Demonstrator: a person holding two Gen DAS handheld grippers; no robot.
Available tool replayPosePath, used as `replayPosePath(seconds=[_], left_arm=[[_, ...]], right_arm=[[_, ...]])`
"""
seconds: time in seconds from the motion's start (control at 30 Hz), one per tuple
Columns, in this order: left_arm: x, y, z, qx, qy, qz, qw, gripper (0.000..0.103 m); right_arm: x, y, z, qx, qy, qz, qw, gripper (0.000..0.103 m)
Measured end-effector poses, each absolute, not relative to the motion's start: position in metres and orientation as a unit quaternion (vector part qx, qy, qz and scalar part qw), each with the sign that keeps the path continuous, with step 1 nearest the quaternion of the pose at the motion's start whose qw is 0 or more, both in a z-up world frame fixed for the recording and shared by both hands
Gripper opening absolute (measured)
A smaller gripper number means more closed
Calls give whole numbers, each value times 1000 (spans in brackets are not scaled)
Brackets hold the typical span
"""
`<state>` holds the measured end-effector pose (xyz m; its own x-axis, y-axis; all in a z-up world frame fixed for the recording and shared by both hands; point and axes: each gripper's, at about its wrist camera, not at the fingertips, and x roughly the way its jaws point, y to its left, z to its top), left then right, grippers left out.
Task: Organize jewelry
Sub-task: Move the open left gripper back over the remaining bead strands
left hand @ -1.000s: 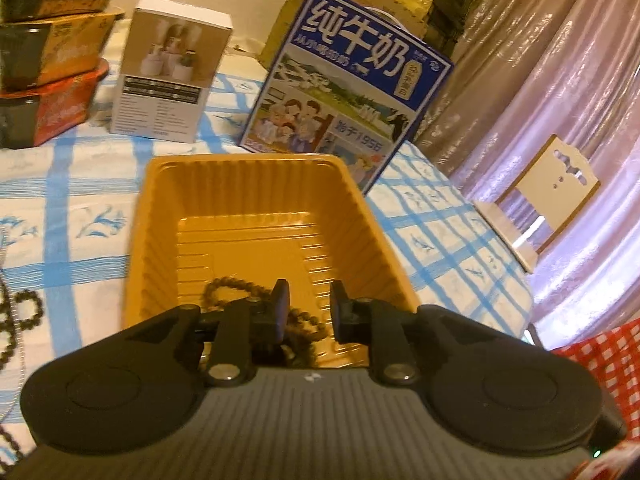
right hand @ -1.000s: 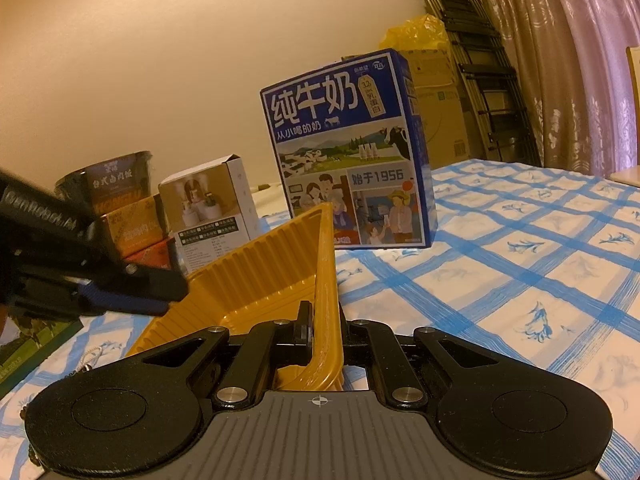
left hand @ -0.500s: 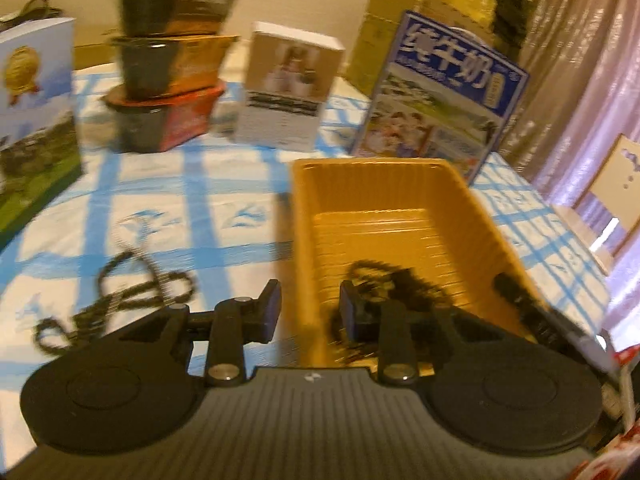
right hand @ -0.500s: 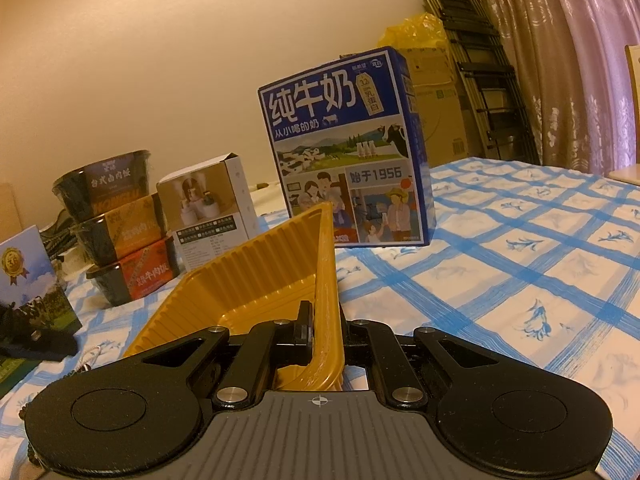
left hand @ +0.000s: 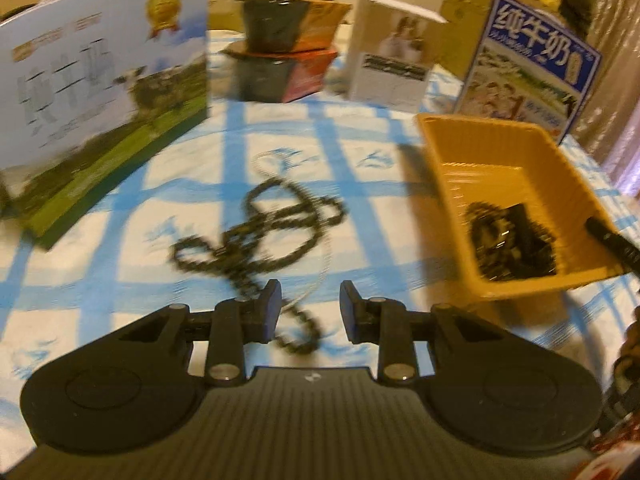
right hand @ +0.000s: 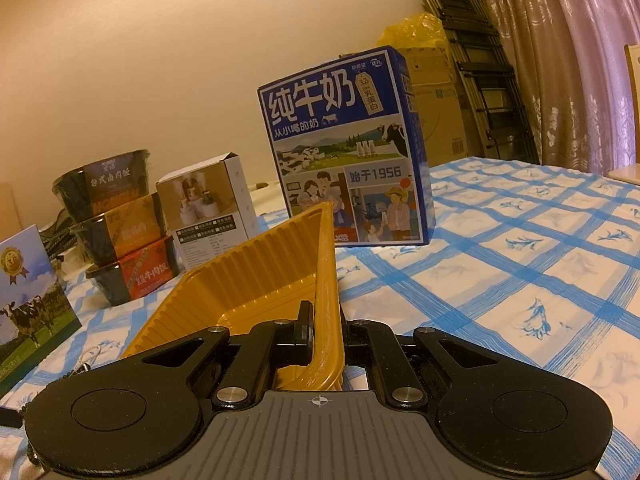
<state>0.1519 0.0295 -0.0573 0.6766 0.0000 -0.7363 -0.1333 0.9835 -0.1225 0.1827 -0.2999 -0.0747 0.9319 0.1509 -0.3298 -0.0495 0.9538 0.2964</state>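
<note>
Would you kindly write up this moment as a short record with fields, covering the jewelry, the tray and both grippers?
surface: blue-checked tablecloth
tray: yellow tray, right of the loose beads in the left wrist view
already in tray: dark bead strand
outside the tray: dark bead necklace, tangled with a thin pale chain
left gripper: jaws apart and empty, over the near end of the necklace
right gripper: shut on the tray's wall
background: milk carton, stacked bowls
</note>
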Motion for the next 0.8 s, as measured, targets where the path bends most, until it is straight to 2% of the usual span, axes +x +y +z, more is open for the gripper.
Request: replayPosePath(seconds=[0.37,0.8], left_arm=[[146,45,-64,-26,395,64,916,28],[179,24,-68,3,387,22,922,28]], right_arm=[[183,-301,-76,141,178,50,973,8],[183,-301,-77,140,179,50,973,8]])
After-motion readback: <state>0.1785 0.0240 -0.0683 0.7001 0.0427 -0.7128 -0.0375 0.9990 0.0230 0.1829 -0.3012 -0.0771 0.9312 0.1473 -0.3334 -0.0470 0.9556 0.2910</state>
